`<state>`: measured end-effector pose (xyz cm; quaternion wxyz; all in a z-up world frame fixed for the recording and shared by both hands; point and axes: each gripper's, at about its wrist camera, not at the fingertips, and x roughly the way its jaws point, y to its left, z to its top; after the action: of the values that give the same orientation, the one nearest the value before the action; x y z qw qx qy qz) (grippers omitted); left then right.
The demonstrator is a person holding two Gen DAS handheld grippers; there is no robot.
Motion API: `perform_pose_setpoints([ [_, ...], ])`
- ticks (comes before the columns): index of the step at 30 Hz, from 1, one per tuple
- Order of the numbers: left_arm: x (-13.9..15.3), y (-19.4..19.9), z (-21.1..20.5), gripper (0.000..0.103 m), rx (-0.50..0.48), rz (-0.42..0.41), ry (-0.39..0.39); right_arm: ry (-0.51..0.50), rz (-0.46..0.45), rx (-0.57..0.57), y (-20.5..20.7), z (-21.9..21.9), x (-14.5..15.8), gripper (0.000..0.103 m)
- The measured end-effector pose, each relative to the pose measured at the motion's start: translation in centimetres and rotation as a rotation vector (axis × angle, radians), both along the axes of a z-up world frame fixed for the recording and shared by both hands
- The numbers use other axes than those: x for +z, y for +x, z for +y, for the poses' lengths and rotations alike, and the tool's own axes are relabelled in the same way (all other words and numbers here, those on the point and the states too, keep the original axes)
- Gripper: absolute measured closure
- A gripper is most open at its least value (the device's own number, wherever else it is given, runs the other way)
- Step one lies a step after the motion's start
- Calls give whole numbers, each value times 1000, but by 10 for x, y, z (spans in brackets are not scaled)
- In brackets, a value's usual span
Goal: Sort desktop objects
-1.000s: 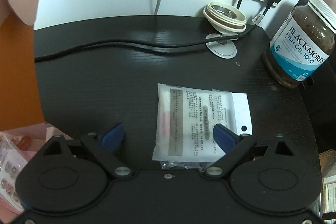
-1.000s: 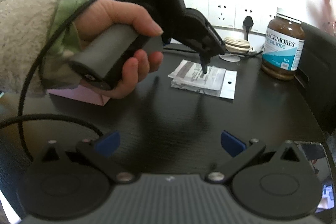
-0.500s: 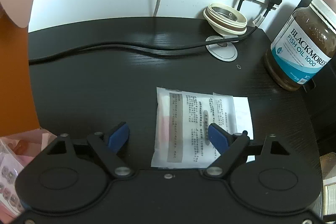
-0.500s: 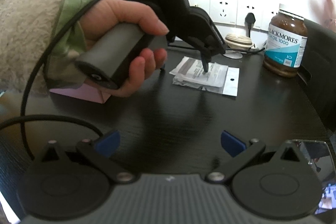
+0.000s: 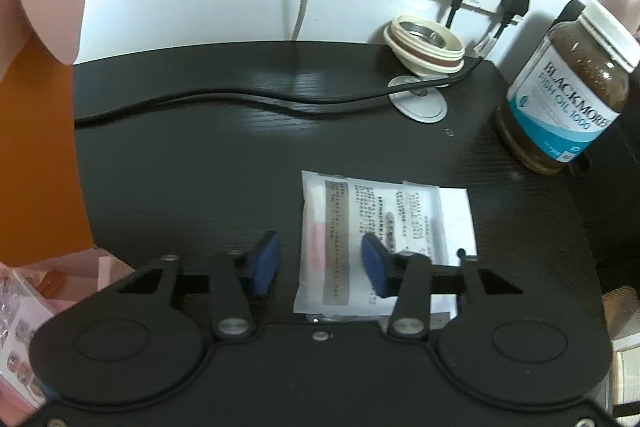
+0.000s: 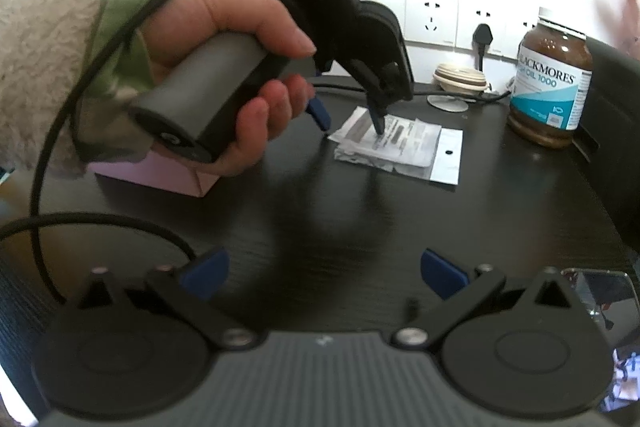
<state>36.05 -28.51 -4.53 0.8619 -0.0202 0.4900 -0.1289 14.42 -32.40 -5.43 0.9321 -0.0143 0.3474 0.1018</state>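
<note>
A flat white packet [image 5: 384, 223] with printed text lies on the black desk [image 5: 200, 179], on top of a clear bag. My left gripper [image 5: 319, 264] points down at it and its jaws are closing. The packet's left edge lies between the blue pads: the right pad [image 5: 374, 265] sits over the packet, the left pad [image 5: 264, 263] stands off it on the bare desk. The right wrist view shows the same left gripper [image 6: 349, 121], held by a hand in a fleecy sleeve, its tips down at the packet [image 6: 404, 143]. My right gripper [image 6: 324, 273] is open and holds nothing, low over the near desk.
A brown fish oil bottle [image 5: 560, 99] stands at the right. A pink box [image 6: 160, 179] with an orange inside [image 5: 36, 147] sits at the left. A black cable [image 5: 240, 99] crosses the back, near a cream ring lid [image 5: 424, 45] and wall sockets. A phone [image 6: 600, 291] lies near right.
The left gripper's jaws have drawn much closer together around the packet's left part. The right gripper has not moved.
</note>
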Motion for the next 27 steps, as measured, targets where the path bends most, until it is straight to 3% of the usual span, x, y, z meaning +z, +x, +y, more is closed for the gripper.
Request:
perform_pose_setpoints([
  [4, 5, -2, 4, 81, -12, -12, -29, 2, -2, 6, 2, 2, 0, 1],
  [13, 0, 2, 13, 83, 27, 35, -63, 4, -5, 9, -1, 6, 1, 1],
  [17, -3, 1, 10, 76, 28, 34, -41, -2, -7, 10, -2, 5, 1, 1],
  [21, -5, 1, 10, 54, 42, 35, -21, -2, -7, 8, -3, 4, 1, 1],
  [23, -7, 1, 9, 50, 45, 34, -3, 0, -8, 7, -3, 3, 1, 1],
  [26, -9, -1, 3, 60, 19, 15, 15, 0, -8, 8, -2, 3, 1, 1],
  [27, -9, -1, 1, 70, 8, 12, 14, -1, -8, 9, -3, 3, 1, 1],
])
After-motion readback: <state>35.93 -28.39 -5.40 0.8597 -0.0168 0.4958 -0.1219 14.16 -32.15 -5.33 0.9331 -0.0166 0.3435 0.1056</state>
